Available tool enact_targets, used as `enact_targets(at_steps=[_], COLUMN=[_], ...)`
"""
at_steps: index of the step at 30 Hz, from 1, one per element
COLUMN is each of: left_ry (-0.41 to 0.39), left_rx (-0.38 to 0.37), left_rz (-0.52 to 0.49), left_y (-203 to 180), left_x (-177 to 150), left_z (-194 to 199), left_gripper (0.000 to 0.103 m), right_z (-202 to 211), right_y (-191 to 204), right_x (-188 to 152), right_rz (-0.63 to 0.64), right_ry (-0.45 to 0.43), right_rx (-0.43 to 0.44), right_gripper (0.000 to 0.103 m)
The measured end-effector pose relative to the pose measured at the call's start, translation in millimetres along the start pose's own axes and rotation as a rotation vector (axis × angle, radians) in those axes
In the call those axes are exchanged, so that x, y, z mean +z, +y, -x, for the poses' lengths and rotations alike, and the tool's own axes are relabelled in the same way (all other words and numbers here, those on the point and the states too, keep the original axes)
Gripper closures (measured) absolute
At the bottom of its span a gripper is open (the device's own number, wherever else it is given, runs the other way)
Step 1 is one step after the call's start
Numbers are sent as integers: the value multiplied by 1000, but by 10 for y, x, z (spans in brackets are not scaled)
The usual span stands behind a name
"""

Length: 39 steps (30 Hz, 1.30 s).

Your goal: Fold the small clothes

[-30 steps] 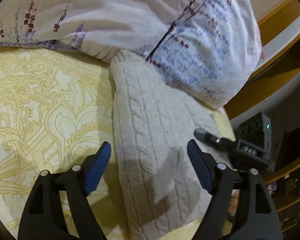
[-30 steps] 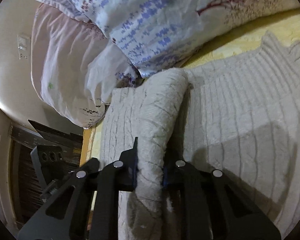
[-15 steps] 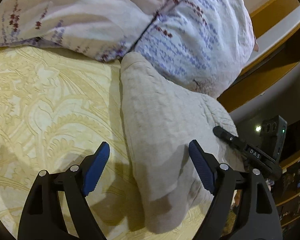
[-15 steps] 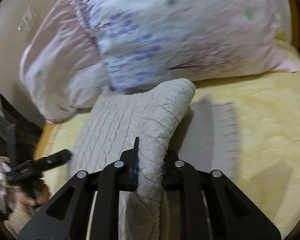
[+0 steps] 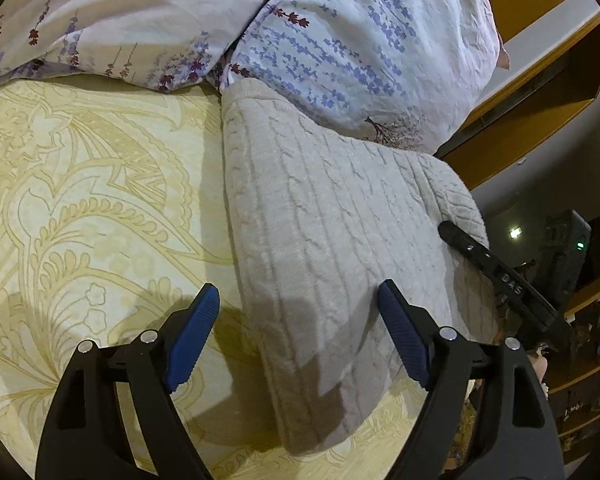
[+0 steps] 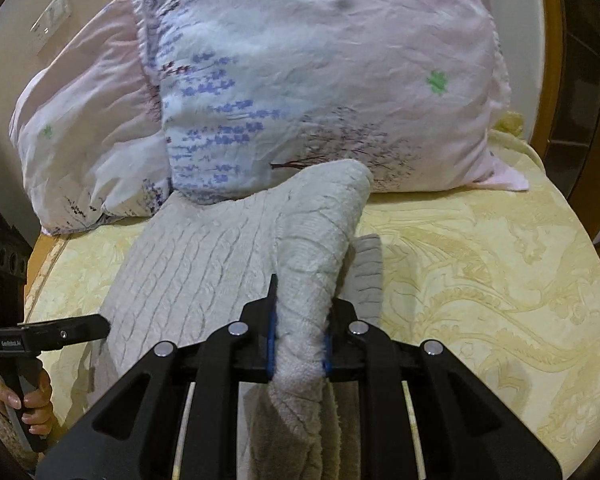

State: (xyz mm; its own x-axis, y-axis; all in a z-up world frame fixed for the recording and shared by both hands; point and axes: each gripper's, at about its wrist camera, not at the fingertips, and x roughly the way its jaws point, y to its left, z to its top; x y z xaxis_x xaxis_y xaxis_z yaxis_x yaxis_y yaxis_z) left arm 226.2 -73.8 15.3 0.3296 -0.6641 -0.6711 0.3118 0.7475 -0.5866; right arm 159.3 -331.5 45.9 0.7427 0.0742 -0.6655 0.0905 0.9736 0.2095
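A: Where's the sweater (image 5: 320,216)?

B: Flat on the bed (image 5: 80,200), top edge against the pillows (image 5: 340,40) at 12 o'clock. In the left wrist view it runs from 12 down to 6, mostly under and between the left gripper's (image 5: 296,332) blue pads (image 5: 192,340).

A: Left gripper state?

B: Jaws wide apart, hovering, pads off the knit. The sweater's left edge lies just inside the left pad.

A: Right gripper (image 6: 300,340)?

B: Clamped on a bunched fold of the sweater (image 6: 312,248), lifted up off the flat part. The fold arches toward 12 o'clock, its tip in front of the pillow (image 6: 340,80).

A: The left gripper from the right view?

B: At 9 o'clock, a hand (image 6: 32,400) on its grip, black finger tip at the sweater's edge.

A: Textures?

B: Sweater: cream cable knit, thick, ribbed bands. Bed cover: pale yellow, swirling paisley print, smooth. Pillows: wrinkled cotton, white-pink, purple flower sprigs. Gripper frames: black plastic, silver rivets, ridged blue pads.
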Motion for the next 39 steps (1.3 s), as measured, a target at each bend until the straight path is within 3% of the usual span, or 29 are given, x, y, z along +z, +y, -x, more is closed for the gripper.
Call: enact_targets(at_steps=[2,5,7,9,18,20,21,23,25,29,36,39], left_ry=[5,12,13,14,23,26,30,38,43,44,51,52], left_rx=[-3,-18,-26,-37,-53,-43,-37,-25,-15,4,9,8], left_rz=[1,6,2,3,-18,-23,-24,-24,-24,-35,-47,-49], left_y=[6,17,19,21,-85,-107,-113,-118,-129,-169,-204,-203], left_x=[-23,-64,-102,-138,-270,-297,-317,-355,-378,-439,-490,-483], left_z=[-11,-9,9,30,127,127,116,91,63,50,-3,-11], left_gripper=[21,21,21,21,21,21,21,21,21,21,21,21], right_z=[-131,-210,-106,38,455,498,506,486,534,777,517,509], right_y=[-137,-325,-384,-440,-646,-595,-580,-524,-533,-598,-670,-652], right_x=[-47,-95,-108,-161,-628,-716,-743,-809,-819,-763,-936,-930], right_rz=[-42,-142,-173,-192,-326,-305,-296,-270,-257,-262,-258,-247], right_ry=[46,76,63,48,46,52,57,63,30,-78,25,40], right_rx=[-18,46,59,77,245,243,241,230,207,169,57,58], right_gripper=[87,81,66,60,59,60,65,85,91,94,95,93])
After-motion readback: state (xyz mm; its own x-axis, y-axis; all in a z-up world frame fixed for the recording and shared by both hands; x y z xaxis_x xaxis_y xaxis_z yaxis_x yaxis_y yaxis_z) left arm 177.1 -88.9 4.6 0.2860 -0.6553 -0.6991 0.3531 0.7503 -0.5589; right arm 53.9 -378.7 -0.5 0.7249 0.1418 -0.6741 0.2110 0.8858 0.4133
